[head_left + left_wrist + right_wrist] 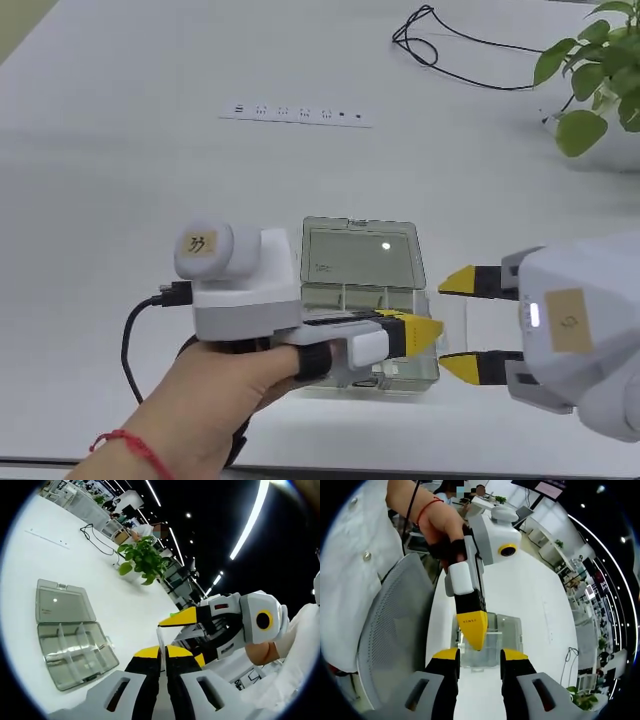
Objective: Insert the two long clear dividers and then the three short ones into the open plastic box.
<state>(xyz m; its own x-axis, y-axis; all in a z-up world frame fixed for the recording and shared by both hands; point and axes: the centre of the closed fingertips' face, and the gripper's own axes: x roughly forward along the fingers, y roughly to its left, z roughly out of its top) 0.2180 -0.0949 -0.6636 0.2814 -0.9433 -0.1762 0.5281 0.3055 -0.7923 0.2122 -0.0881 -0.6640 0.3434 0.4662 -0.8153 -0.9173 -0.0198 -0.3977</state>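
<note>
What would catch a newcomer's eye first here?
Two yellow-tipped grippers face each other above the table: the left gripper, shut on a thin clear divider, and the right gripper, open. Under the left one lies an open clear plastic box; a leafy plant stands far right.

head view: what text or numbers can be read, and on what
"33": handwritten on the sticker on the left gripper.
One handwritten mark, unreadable: second sticker, on the right gripper.
Print on the plastic box lid: blurred.
Power strip markings: too small.
</note>
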